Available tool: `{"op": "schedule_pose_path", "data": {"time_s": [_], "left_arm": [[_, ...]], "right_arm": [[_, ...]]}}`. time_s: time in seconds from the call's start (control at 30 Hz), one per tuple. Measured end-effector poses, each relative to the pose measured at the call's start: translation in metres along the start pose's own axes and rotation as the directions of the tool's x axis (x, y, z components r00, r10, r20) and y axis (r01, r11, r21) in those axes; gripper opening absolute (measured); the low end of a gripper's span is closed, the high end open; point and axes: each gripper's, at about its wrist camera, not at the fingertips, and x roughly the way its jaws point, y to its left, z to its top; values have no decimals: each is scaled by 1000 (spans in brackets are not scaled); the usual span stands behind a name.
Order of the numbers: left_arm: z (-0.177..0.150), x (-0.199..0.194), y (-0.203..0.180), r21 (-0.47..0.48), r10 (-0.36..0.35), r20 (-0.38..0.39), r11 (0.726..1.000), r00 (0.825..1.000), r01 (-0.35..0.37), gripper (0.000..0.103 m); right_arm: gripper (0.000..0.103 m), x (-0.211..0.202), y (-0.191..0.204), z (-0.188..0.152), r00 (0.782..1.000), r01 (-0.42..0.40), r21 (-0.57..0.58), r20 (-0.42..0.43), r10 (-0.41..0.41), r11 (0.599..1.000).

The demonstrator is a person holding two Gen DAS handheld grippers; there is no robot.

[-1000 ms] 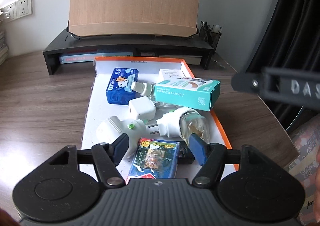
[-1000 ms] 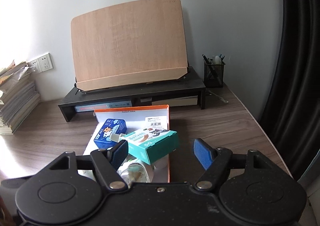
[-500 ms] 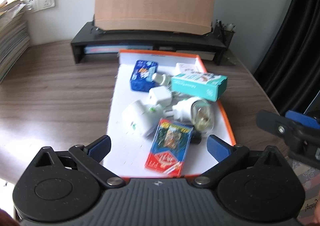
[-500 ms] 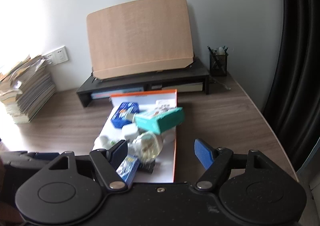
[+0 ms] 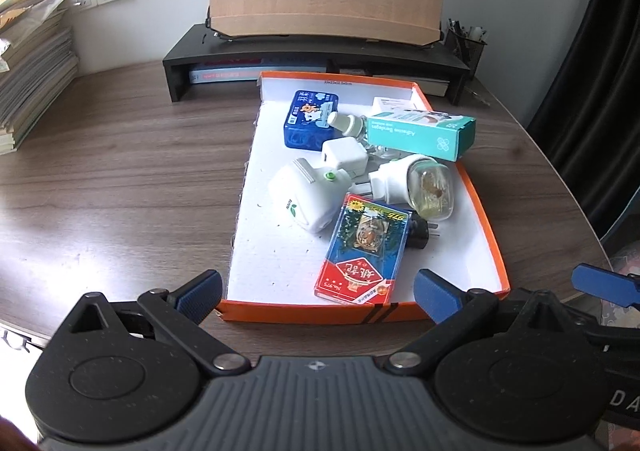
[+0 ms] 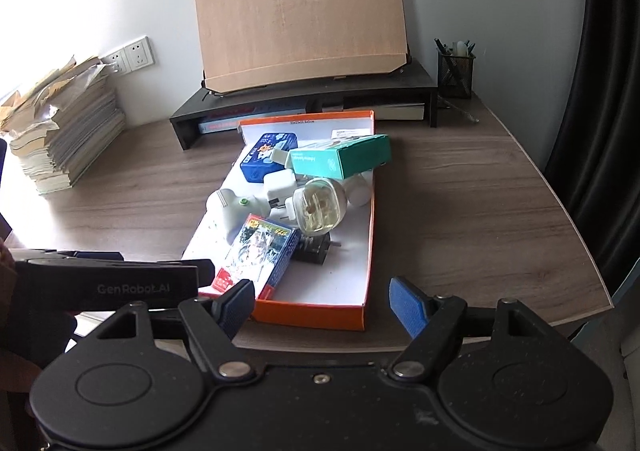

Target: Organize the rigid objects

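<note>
Glossy card box [image 5: 362,249], orange cardboard tray [image 5: 486,227]

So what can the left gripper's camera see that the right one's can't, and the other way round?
Only the left wrist view shows the tiger picture on the card pack clearly, without glare.

Only the right wrist view shows the whole wooden board and all of the pen holder.

Both show the orange tray, the teal box, the blue tin, the paper stack, and both the left gripper and the right gripper open.
</note>
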Motion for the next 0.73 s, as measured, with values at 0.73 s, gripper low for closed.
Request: {"op": "schedule_pose_path", "data": {"time_s": [0.73], "left_arm": [[-7,4,0,-11,-3,-26,1000,1000,3,103]], "right_arm": [[88,1,2,-7,1000,16,0,-20,-16,1000]]}}
